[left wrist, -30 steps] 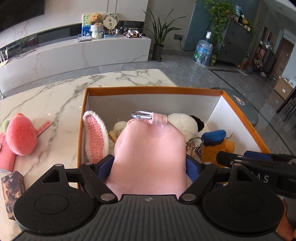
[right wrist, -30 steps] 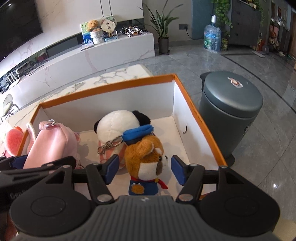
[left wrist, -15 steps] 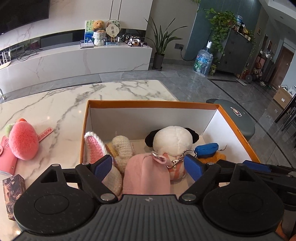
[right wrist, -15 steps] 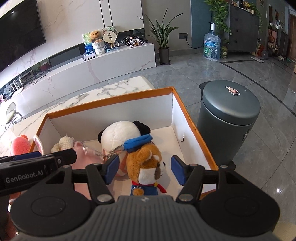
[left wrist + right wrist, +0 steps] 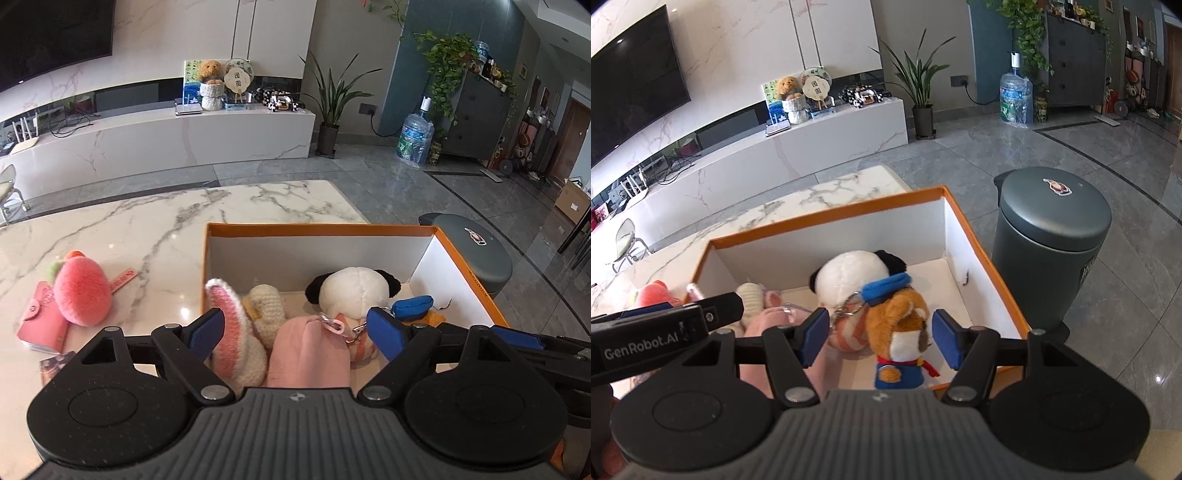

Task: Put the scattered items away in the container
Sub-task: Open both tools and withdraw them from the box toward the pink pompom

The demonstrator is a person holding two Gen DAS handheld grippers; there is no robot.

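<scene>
Both grippers, left [image 5: 295, 330] & right [image 5: 875, 338], are apart w/ nothing held; next lift left one clear of box [image 5: 317, 230], go left to pink plush [image 5: 82, 295].

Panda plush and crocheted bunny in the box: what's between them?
A soft pink plush with a keyring clip lies between the panda plush and crocheted bunny, seen in the left wrist view.

Left gripper [image 5: 295, 334] open above box [image 5: 317, 230].
</scene>
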